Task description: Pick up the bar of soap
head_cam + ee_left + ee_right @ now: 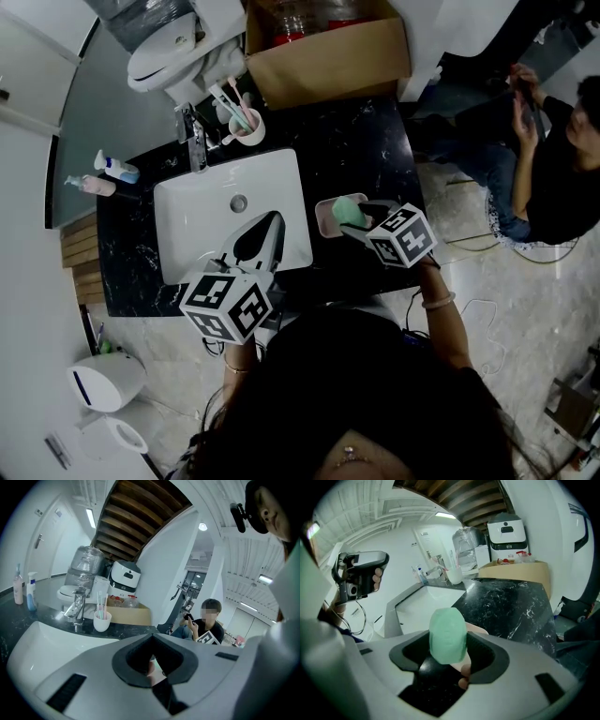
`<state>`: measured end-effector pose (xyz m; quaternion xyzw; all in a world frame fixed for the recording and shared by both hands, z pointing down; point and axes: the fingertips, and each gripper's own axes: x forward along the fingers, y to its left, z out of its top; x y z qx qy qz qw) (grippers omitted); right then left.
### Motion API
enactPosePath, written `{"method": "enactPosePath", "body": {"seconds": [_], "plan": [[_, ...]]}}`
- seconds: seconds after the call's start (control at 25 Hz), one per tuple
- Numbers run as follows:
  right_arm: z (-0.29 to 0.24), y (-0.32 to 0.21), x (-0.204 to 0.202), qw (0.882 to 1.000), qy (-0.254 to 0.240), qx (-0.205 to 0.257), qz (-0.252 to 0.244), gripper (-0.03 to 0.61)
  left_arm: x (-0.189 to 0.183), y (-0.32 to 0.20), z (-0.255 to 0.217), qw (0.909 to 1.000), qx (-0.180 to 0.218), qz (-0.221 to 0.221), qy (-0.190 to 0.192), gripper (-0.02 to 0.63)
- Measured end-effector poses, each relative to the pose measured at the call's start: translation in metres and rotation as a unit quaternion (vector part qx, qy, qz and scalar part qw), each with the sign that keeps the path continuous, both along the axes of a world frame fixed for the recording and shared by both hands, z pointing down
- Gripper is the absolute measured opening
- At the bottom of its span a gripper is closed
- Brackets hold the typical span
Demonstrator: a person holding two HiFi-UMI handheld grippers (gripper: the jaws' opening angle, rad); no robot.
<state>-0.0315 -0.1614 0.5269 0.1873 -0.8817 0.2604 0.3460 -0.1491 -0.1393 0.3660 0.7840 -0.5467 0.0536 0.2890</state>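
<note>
Black counter (366,150), soap bar (447,634) between right gripper (448,652) jaws, seemingly gripped

- A black marbled desk (361,155) is seen, with a white sink (281,169) set into it.
- A faucet (197,145) and a cup of toothbrushes (247,127) are placed behind the sink.
- Two bottles (120,169) are stood at the desk's left end.
- A cardboard box (328,61) is set at the back.
- A pink dish (324,217) is laid just right of the sink.
- A seated person (553,178) is seen off to the right.

Open sink basin (187,220), faucet (195,141) and toothbrush cup (246,125) crowding its back edge, cardboard box (328,56) behind bare counter (366,150)
</note>
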Motion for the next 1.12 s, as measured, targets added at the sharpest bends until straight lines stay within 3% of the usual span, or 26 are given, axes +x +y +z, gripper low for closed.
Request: {"method": "enactPosePath", "body": {"seconds": [0.48, 0.84, 1.12], "plan": [[-0.022, 0.009, 0.012, 0.996, -0.068, -0.018, 0.052, 0.250, 0.013, 0.004, 0.001, 0.9998, -0.001, 0.019, 0.001, 0.006], [-0.052, 0.013, 0.020, 0.985, -0.145, -0.035, 0.091, 0.250, 0.023, 0.006, 0.005, 0.9994, -0.008, 0.033, 0.002, 0.005], [-0.077, 0.023, 0.021, 0.976, -0.191, -0.037, 0.093, 0.250, 0.027, 0.006, 0.003, 0.9991, -0.007, 0.041, 0.001, 0.006]]}}
